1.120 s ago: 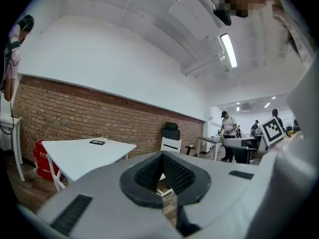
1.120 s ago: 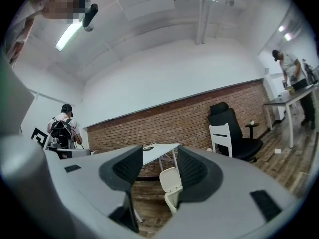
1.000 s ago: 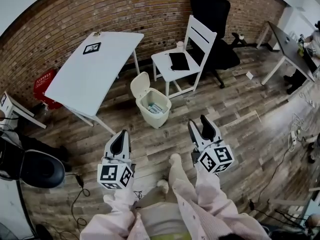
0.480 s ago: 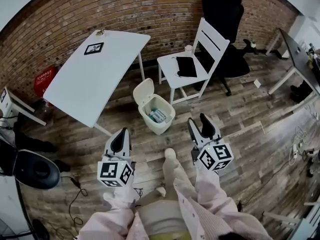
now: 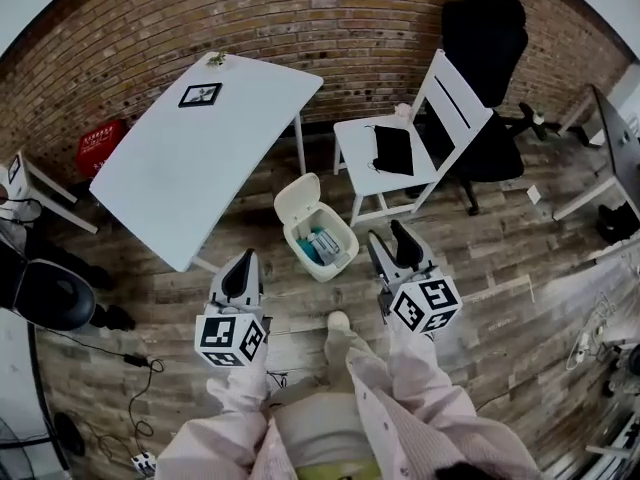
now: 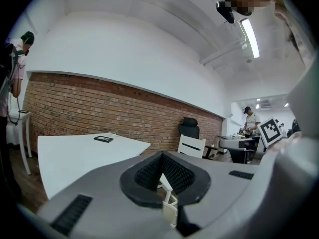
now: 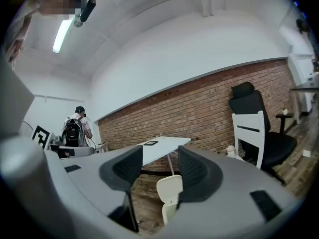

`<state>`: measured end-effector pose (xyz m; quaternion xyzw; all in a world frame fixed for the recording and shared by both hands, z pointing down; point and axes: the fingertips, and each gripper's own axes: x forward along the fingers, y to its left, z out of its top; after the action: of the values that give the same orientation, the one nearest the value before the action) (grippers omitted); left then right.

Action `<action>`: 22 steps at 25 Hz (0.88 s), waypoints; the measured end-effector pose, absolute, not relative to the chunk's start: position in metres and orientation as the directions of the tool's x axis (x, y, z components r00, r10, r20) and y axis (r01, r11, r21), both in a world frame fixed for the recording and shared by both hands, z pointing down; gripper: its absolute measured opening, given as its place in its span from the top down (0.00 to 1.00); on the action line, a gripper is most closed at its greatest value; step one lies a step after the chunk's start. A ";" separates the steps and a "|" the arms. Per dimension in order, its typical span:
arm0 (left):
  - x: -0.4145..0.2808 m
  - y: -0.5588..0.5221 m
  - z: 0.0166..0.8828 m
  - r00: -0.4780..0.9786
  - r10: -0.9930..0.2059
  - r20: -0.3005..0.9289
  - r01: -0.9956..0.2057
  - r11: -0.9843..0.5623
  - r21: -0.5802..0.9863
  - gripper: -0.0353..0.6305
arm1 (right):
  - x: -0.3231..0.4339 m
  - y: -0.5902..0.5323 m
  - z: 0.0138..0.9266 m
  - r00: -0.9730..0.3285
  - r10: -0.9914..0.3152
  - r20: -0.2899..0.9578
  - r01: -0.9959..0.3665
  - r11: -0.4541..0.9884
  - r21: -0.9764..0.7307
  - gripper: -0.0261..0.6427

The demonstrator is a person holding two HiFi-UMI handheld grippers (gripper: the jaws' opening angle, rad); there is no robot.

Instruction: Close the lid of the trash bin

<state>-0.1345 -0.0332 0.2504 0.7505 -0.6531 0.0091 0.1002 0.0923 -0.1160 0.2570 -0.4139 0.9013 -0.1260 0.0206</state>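
In the head view the cream trash bin (image 5: 337, 259) stands on the wood floor, just ahead of both grippers and between them. Its lid (image 5: 297, 199) is tipped up and back at the far-left side, and blue and white rubbish lies inside. My left gripper (image 5: 240, 266) hovers to the bin's near left with its jaws together and nothing in them. My right gripper (image 5: 388, 241) hovers just right of the bin, jaws apart and empty. In the right gripper view the raised lid (image 7: 170, 187) shows between the open jaws of the right gripper (image 7: 157, 171). The left gripper (image 6: 160, 164) shows closed jaws.
A white table (image 5: 200, 158) stands left of the bin, its corner close to the lid. A white chair (image 5: 440, 108) with a black item (image 5: 392, 150) on its seat stands right behind the bin, with a black office chair (image 5: 490, 38) beyond. My shoe (image 5: 338, 321) is near the bin.
The view has moved forward: the bin now lies close between the two grippers, where before it stood well ahead of them. Both grippers' jaws are as they were.
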 end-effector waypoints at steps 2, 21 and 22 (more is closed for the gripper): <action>-0.136 -0.045 0.253 0.129 -0.980 0.152 -0.984 -0.107 0.142 0.96 | 0.085 -0.133 0.259 -0.678 -0.731 0.076 -0.724 0.647 -0.240 0.66; -0.180 -0.150 0.298 0.031 -0.964 0.265 -0.979 0.024 0.202 0.96 | 0.003 -0.282 0.302 -0.816 -0.542 0.203 -0.572 0.808 -0.140 0.66; -0.184 -0.154 0.305 0.031 -0.959 0.282 -0.978 0.029 0.206 0.96 | -0.003 -0.290 0.310 -0.821 -0.526 0.222 -0.559 0.820 -0.121 0.66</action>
<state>-0.1837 -0.1537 0.3050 0.6964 -0.6954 0.0274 0.1754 -0.0035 -0.2899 0.3097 -0.2857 0.9498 -0.0906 -0.0897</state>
